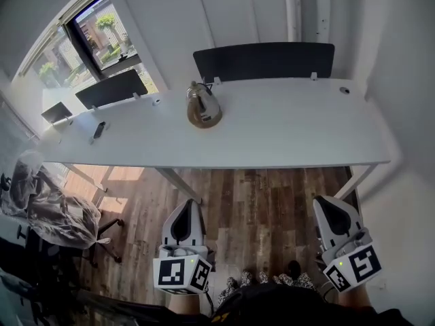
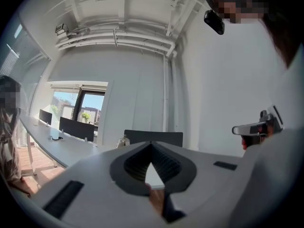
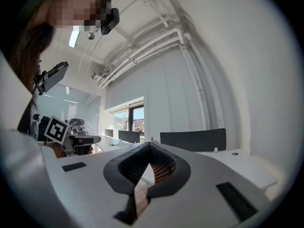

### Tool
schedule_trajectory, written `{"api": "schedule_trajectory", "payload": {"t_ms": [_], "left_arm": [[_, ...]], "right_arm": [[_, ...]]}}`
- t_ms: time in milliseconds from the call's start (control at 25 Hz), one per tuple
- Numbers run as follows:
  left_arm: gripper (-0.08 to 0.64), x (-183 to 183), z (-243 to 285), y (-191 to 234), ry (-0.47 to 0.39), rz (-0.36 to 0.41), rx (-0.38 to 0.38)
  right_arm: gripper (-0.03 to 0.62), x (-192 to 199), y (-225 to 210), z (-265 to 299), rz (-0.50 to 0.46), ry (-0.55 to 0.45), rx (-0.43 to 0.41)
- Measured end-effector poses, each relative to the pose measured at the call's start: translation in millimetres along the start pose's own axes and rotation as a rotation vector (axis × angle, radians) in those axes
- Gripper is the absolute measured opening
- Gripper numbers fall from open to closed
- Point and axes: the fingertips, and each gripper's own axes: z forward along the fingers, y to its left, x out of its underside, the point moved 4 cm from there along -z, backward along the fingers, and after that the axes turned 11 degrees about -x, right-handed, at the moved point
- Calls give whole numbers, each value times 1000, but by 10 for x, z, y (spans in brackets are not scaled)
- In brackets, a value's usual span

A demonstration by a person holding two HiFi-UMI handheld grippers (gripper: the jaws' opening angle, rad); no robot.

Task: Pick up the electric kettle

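Head view: the task looks to be at the approach step. The electric kettle (image 1: 203, 105) stands on the white tabletop (image 1: 285, 134), well ahead of the left gripper (image 1: 187, 212) and the right gripper (image 1: 327, 212). Both hover over the floor with jaws pressed together, holding nothing. Next, probably one gripper must reach forward and spread its jaws for the handle.

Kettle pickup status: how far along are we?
Done: nothing; the electric kettle stands untouched on the white desk. In hand: nothing; the left gripper and right gripper are both shut and empty, over the wooden floor short of the desk's near edge. Left: reach the kettle, open the jaws, grip it and lift.
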Motion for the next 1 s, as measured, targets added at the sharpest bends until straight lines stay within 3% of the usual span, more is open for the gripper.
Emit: {"api": "schedule_trajectory", "payload": {"t_ms": [280,600,1000], "left_arm": [[2,-30,213,-562,-34,64,-87],[2,25,321,-894,-21,107,-177],[2,54,842,-709,-15,89,-235]], "right_arm": [[6,-61,-789,-48,3,-4,-69],[6,-35,-1287,23,16,12,-145],[6,50,-1452,727,26,7,-238]]}}
